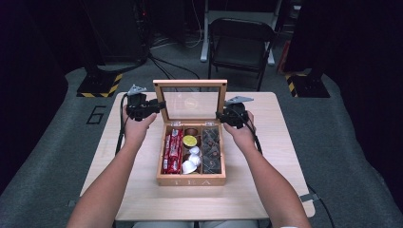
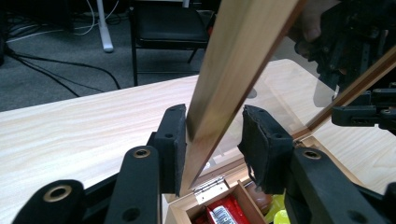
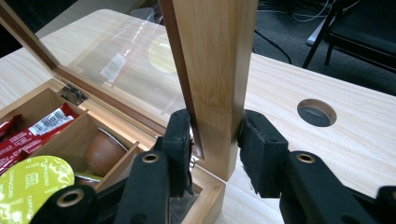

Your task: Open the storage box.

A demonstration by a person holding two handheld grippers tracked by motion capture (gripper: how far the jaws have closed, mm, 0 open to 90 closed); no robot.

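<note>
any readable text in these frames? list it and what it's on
"TEA": front wall of the wooden box.
"6": floor mat left of the table.
"CAPPUCCINO": yellow-green capsule lid, printed twice; smaller print there is too blurred.
Red packets: barcode and white print, too small to read.

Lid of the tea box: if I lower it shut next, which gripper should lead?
Right, probably. The right gripper has both pads pressed flat on the lid rail; the left gripper touches with one pad, the other looking slightly off the wood.
</note>
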